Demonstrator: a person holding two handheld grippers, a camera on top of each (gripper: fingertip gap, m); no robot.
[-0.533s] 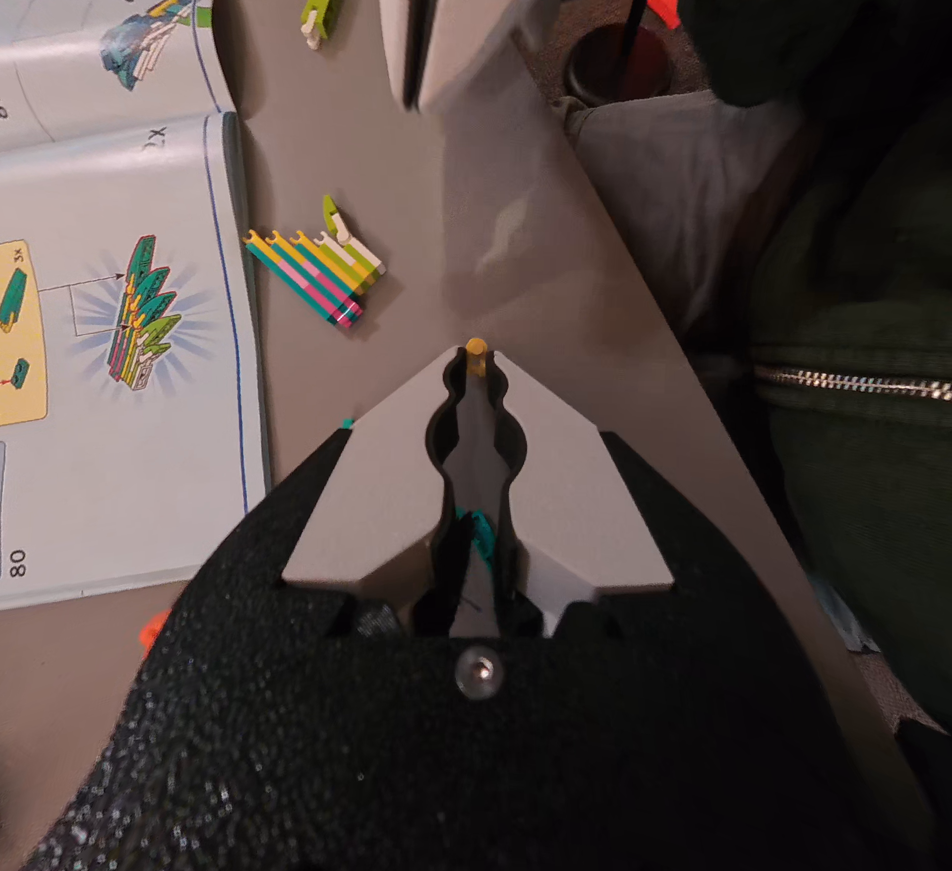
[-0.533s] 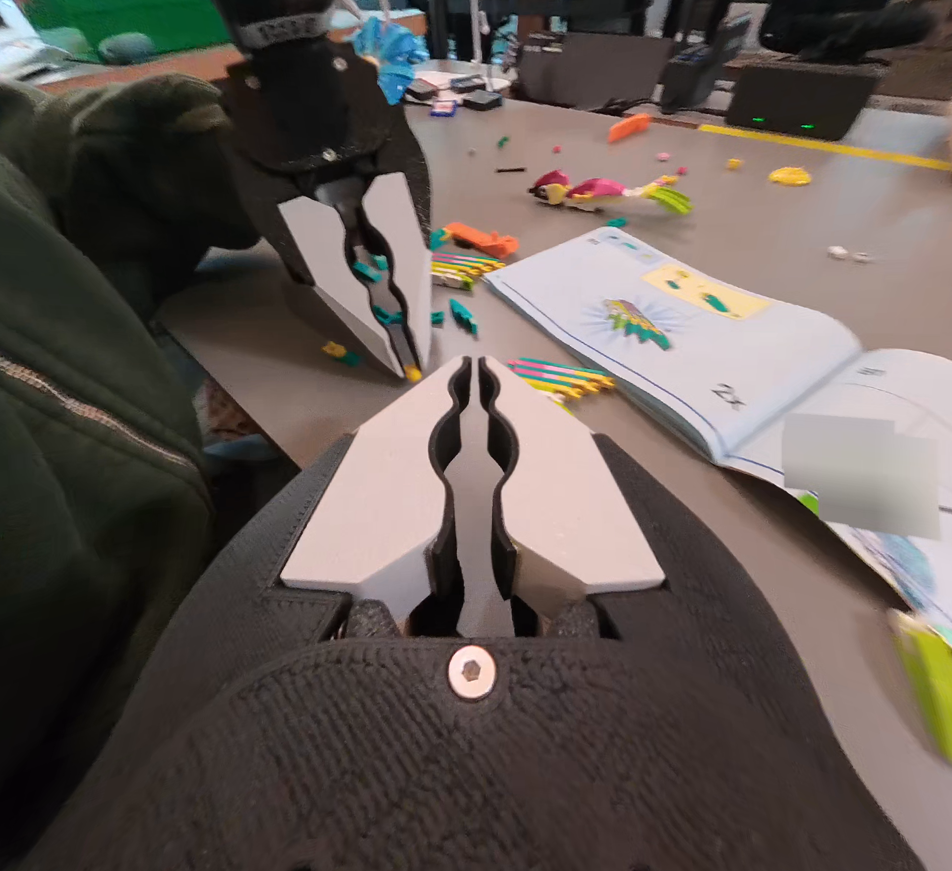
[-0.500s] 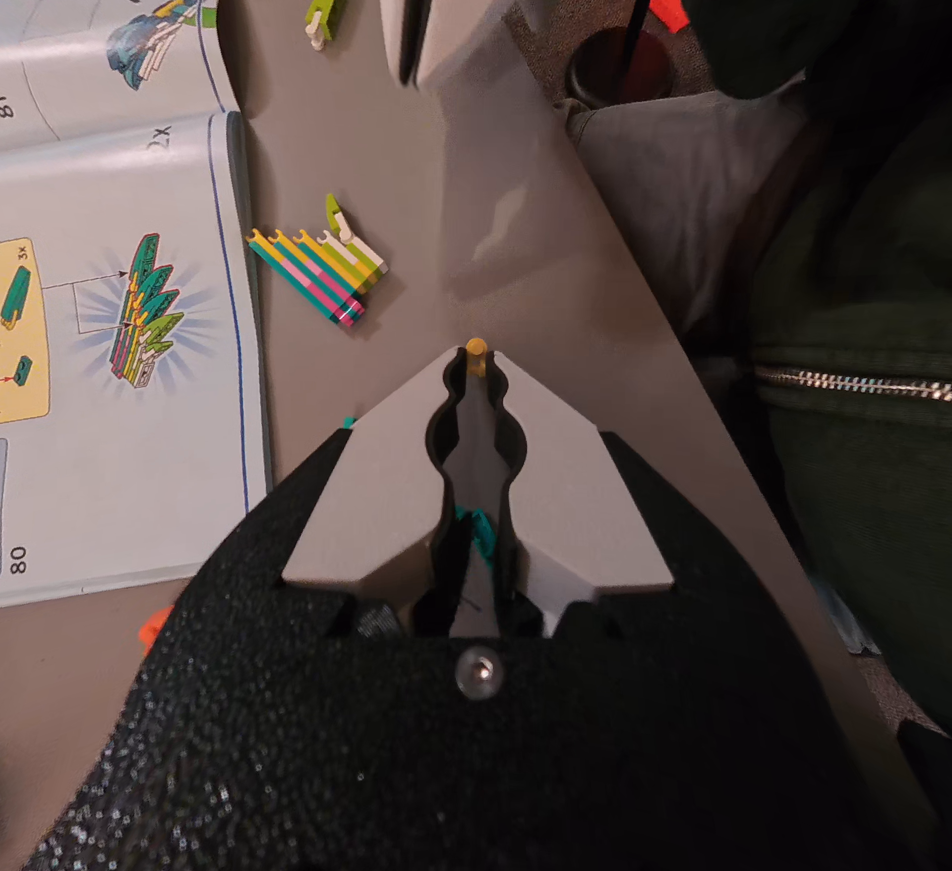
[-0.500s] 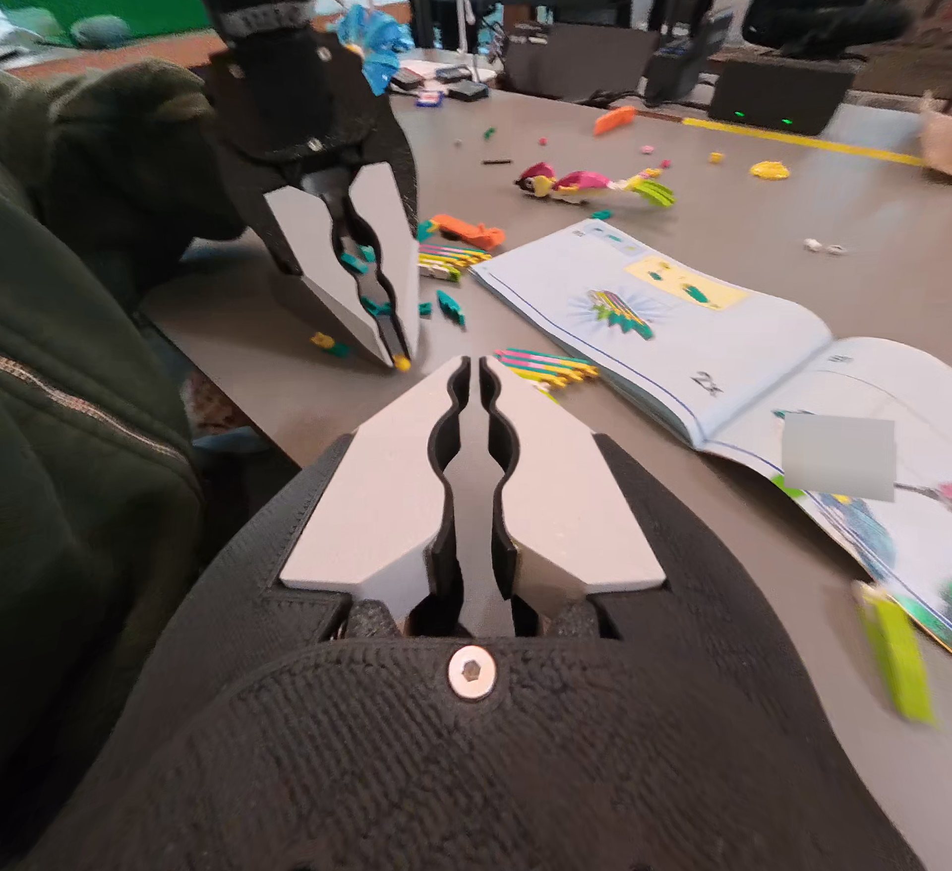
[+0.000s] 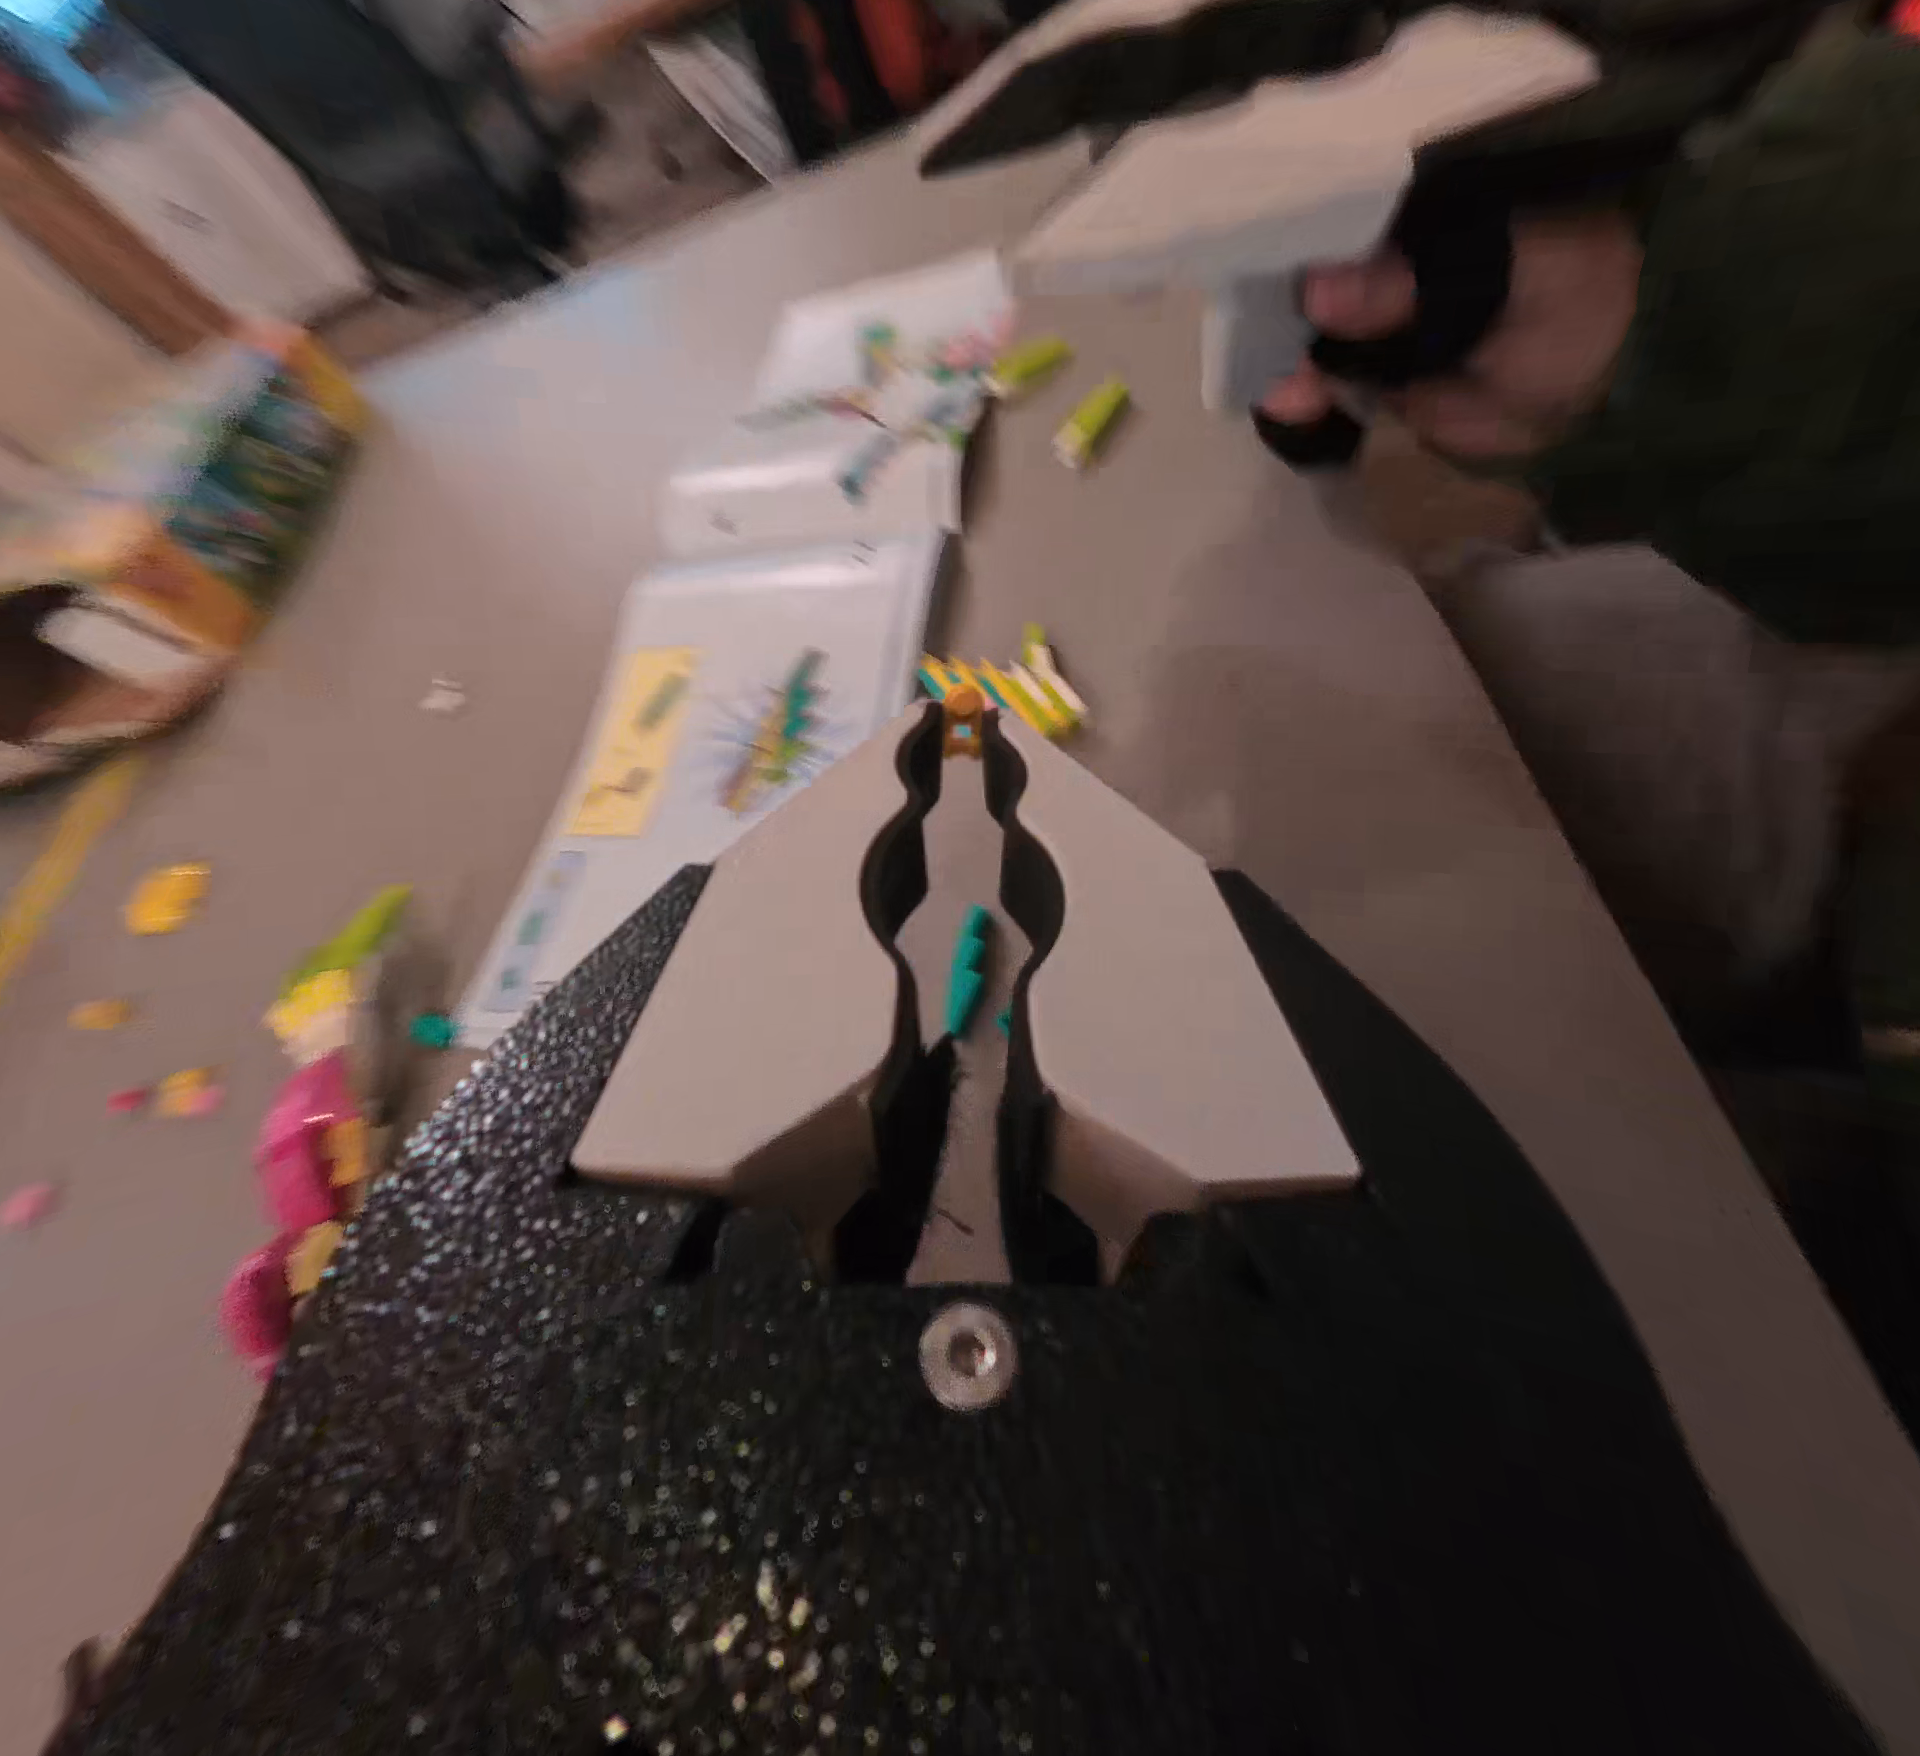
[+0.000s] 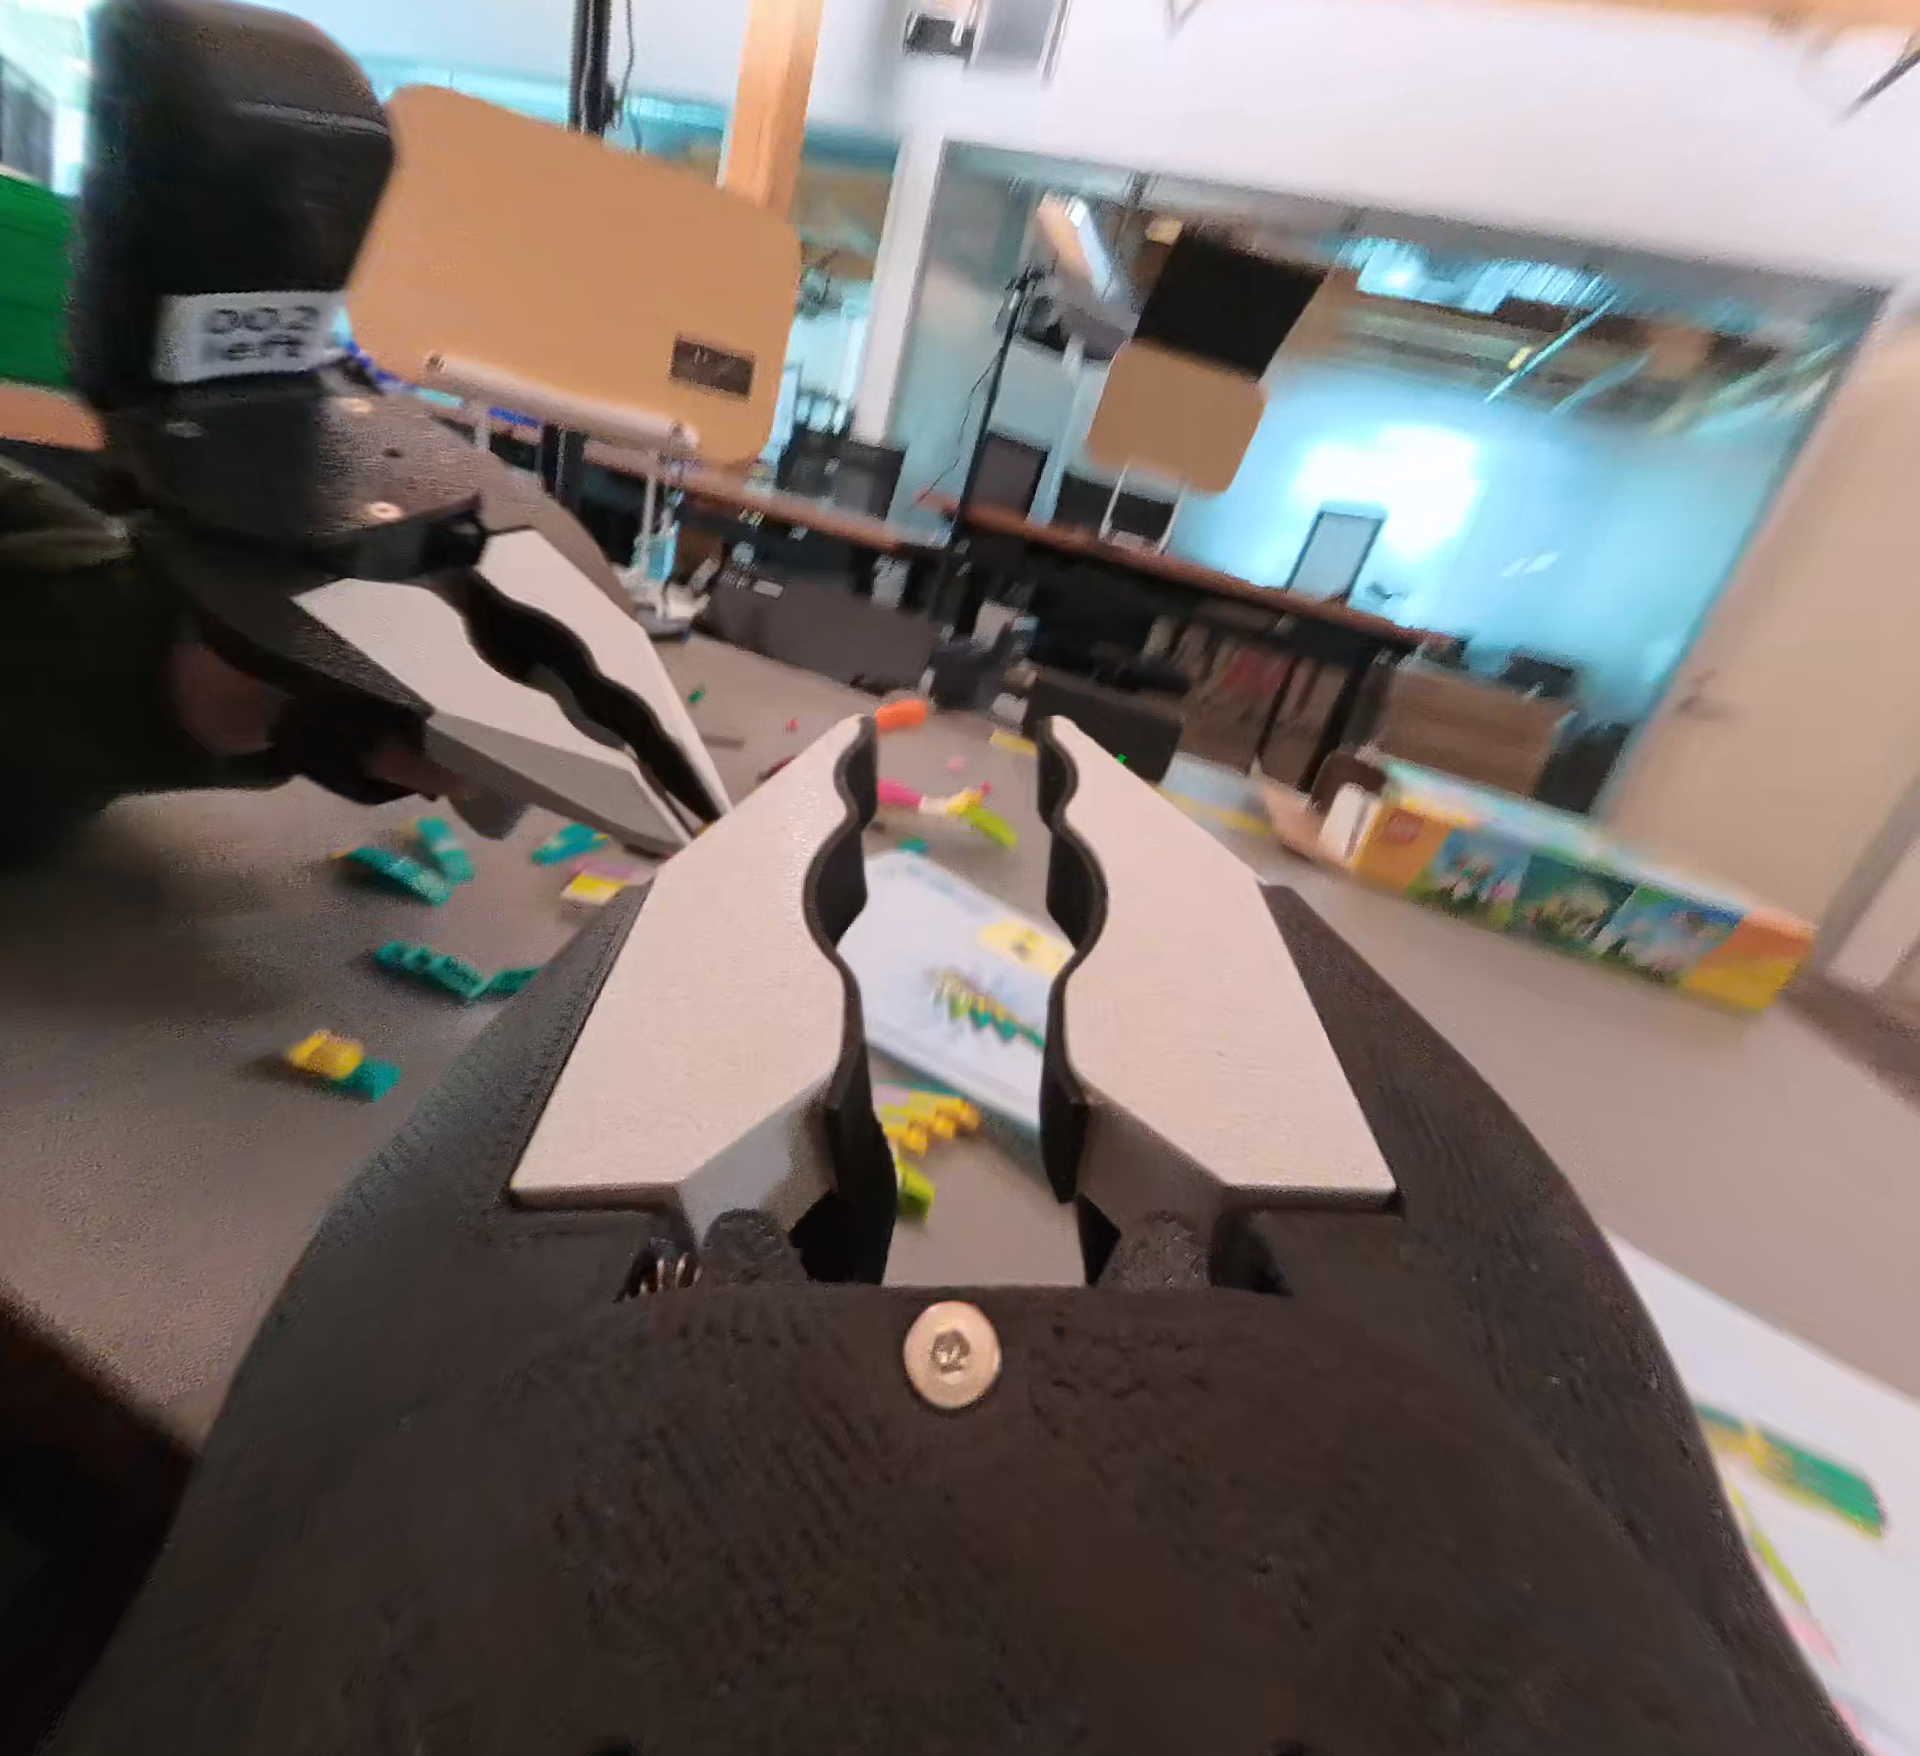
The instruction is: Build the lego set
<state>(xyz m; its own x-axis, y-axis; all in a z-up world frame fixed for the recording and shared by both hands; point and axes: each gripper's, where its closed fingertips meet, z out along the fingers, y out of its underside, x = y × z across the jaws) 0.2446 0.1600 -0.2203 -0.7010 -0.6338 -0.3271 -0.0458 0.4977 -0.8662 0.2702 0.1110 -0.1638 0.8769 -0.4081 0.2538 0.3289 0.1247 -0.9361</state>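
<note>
Left gripper point(image 5: 964, 738) we keep clamped on a small yellow piece point(image 5: 964, 721) at its tips, lifted above the striped wing assembly point(image 5: 1023, 688) — our right gripper point(image 6: 954, 750) gapes empty, presumably ready to help.

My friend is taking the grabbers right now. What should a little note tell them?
Left gripper: shut on a tiny yellow-orange lego piece at its fingertips, held above the grey table.
Right gripper: open, empty, raised off the table.
Things: striped pink, teal and yellow lego wing lies beside the open instruction booklet; loose teal pieces and lime pieces are scattered about; a pink and yellow lego bird lies farther left.
Done: the wing is partly stacked.
Left: attach the held piece and the loose ones.
</note>
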